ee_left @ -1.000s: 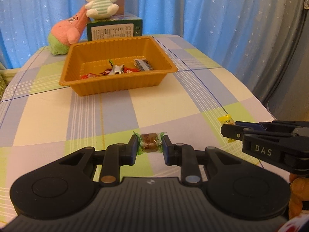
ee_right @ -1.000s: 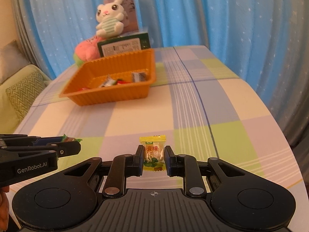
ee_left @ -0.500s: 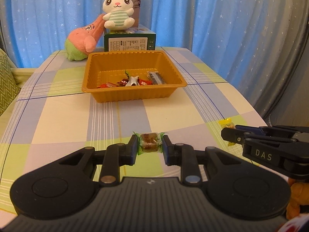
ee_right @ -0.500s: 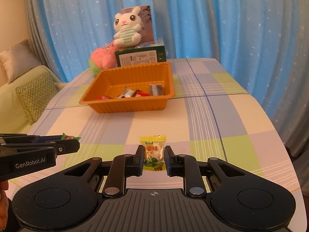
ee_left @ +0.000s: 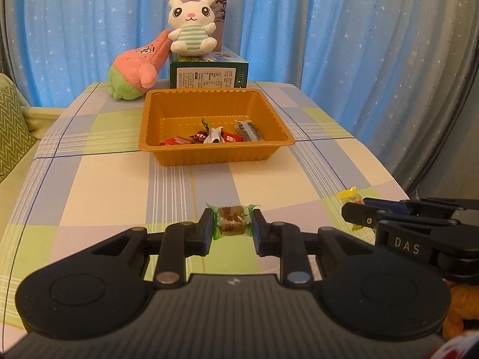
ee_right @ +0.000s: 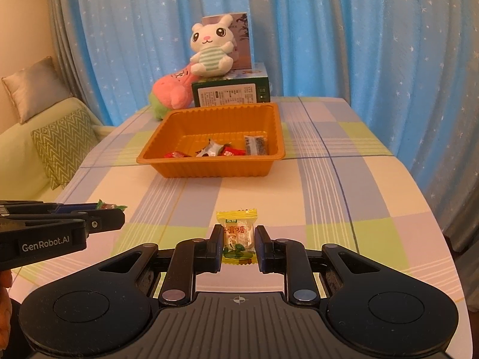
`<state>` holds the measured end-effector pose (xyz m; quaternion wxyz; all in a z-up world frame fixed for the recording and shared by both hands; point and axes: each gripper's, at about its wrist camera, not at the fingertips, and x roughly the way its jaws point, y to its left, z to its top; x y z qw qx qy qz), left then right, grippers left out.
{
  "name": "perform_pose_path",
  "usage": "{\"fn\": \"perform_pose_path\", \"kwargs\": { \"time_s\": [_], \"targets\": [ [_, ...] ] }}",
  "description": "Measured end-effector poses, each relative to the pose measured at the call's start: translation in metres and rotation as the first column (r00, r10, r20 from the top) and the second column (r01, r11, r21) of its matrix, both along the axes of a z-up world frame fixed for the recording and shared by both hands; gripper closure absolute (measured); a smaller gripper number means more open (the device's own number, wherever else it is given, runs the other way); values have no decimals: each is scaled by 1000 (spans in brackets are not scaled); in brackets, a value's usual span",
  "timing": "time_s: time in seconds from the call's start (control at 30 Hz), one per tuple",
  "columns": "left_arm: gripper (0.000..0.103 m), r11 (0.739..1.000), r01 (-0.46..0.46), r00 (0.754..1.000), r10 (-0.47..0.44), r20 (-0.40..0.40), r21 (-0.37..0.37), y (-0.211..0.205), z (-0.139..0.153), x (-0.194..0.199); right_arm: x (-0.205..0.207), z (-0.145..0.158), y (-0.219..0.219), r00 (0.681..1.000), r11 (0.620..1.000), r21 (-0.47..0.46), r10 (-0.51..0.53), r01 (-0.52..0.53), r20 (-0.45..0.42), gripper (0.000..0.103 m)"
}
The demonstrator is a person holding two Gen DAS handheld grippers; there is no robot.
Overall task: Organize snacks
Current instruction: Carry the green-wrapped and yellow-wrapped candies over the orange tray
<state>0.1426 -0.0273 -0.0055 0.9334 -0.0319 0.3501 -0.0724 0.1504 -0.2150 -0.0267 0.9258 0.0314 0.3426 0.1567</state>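
The left gripper (ee_left: 233, 229) is clamped on a brown candy in green wrapper (ee_left: 232, 220), its 2 pads pressing the wrapper ends. The right gripper (ee_right: 239, 240) is closed around a yellow candy packet (ee_right: 238, 237), which stands upright between the fingers. Both candies are above the checked tablecloth (ee_right: 314, 197), not touching it. In the left wrist view the right gripper shows at the right edge, with the yellow packet at its tip. Further back on the table stands the orange tray (ee_left: 215, 152); several wrapped snacks (ee_left: 206, 137) lie along its near wall. Behind the tray are a green box (ee_left: 208, 74), a white rabbit plush (ee_left: 191, 25) sitting on it, and a pink plush (ee_left: 136, 68) beside it.
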Motion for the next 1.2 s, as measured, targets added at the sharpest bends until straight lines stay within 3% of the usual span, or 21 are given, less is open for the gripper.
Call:
{"fn": "perform_pose_path", "kwargs": {
  "time_s": [0.23,0.67,1.2],
  "targets": [
    [79,1000,11,1000,-11,10,5,9,10,17,16,7,0,1000,1000,1,1,-1,5,81],
    [79,998,29,999,-30,27,50,23,23,73,81,22,13,999,999,9,34,-34,18,81],
    [79,998,50,999,-50,7,30,35,21,147,161,31,30,998,998,10,68,-68,14,81]
  ]
}}
